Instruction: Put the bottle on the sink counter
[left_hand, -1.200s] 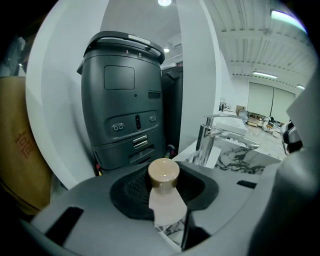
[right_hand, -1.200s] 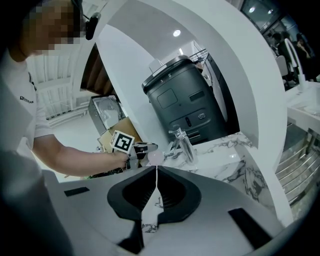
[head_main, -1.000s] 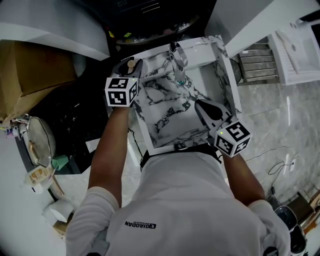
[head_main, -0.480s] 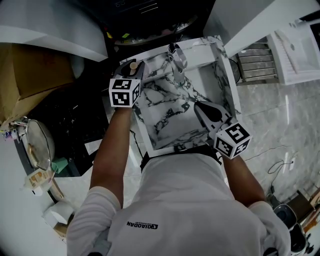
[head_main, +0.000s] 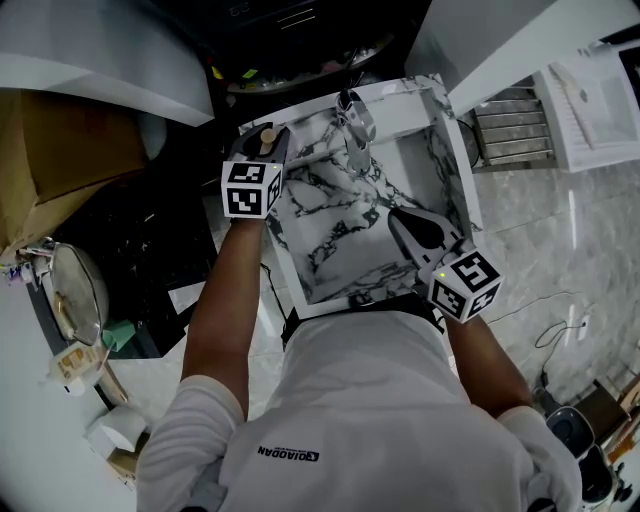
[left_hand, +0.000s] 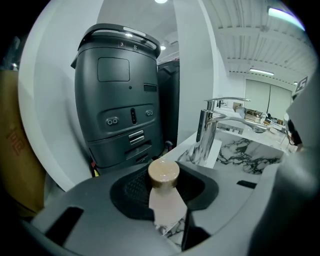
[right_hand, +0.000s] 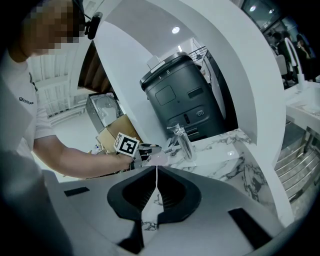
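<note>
A small pale bottle with a tan round cap (left_hand: 163, 172) stands upright between the jaws of my left gripper (head_main: 272, 142), which is shut on its body. It is at the back left corner of the marbled sink counter (head_main: 330, 250), and marble shows beneath it. Whether its base touches the counter I cannot tell. In the head view the cap (head_main: 266, 135) peeks out beyond the marker cube. My right gripper (head_main: 402, 216) hovers over the counter's right front part, its jaws shut with nothing between them (right_hand: 156, 172). The right gripper view also shows the left gripper (right_hand: 131, 148) beside the faucet.
A chrome faucet (head_main: 355, 122) rises at the back of the counter, beside the white basin (head_main: 412, 160). A dark grey machine (left_hand: 120, 95) stands just behind the counter. A cardboard box (head_main: 60, 140) lies to the left, a metal rack (head_main: 515, 125) to the right.
The left gripper with the bottle has edged slightly to the right, nearer the counter. The right gripper has kept still.
</note>
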